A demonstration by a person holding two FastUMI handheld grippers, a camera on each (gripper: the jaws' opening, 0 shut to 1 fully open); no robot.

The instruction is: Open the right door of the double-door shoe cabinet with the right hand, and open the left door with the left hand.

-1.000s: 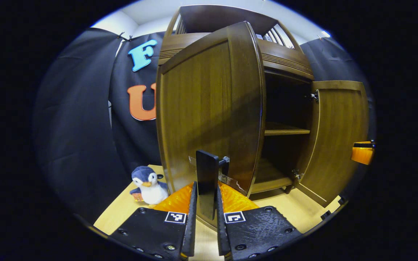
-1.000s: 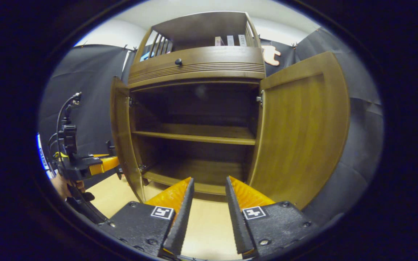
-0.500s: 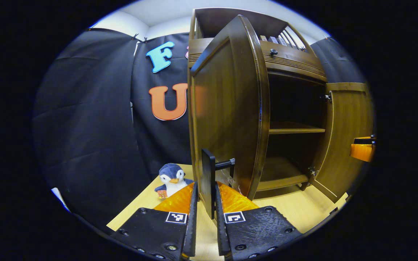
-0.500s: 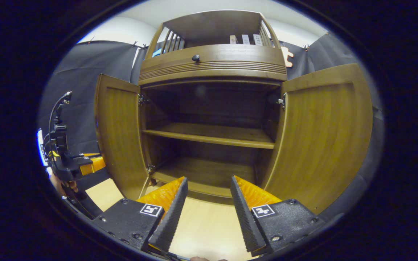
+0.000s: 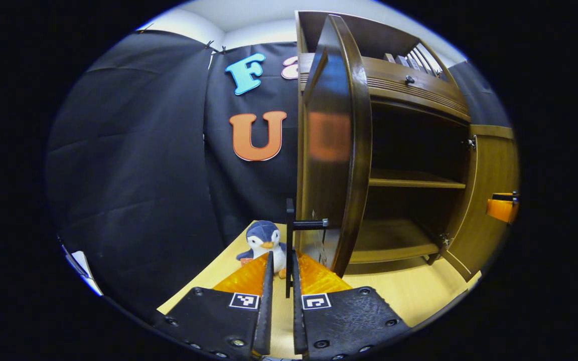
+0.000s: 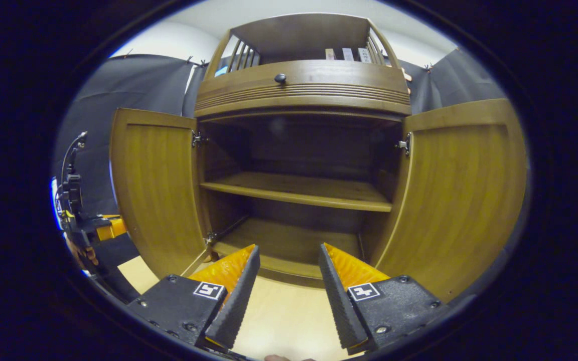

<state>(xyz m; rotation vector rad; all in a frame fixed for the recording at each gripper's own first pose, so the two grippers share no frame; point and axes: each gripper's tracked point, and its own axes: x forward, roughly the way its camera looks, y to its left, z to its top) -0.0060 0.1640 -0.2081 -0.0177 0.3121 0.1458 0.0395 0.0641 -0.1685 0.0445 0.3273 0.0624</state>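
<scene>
The shoe cabinet (image 6: 301,90) stands on a light wooden floor (image 6: 284,316) with both doors swung wide. In the right gripper view the left door (image 6: 156,185) and the right door (image 6: 462,193) hang open to either side, their inner faces toward the camera, and the interior shows one middle shelf (image 6: 299,189) above a bottom board, both bare. A drawer front with a small dark knob (image 6: 280,78) sits over the opening.

The right gripper (image 6: 285,271) hangs in front of the cabinet's lower edge, its fingers spread well apart, holding nothing and touching nothing.

The left gripper (image 5: 280,281) has its fingers drawn close on the thin dark handle (image 5: 289,240) of the left door (image 5: 334,150), which is seen nearly edge-on in the left gripper view. The handle's bar stands upright between the two fingers; both appear to press on it.

A small plush penguin (image 5: 264,241) sits on the floor just left of that door, near the black cloth wall. The right door (image 5: 489,195) shows at the far right of the same view.
</scene>
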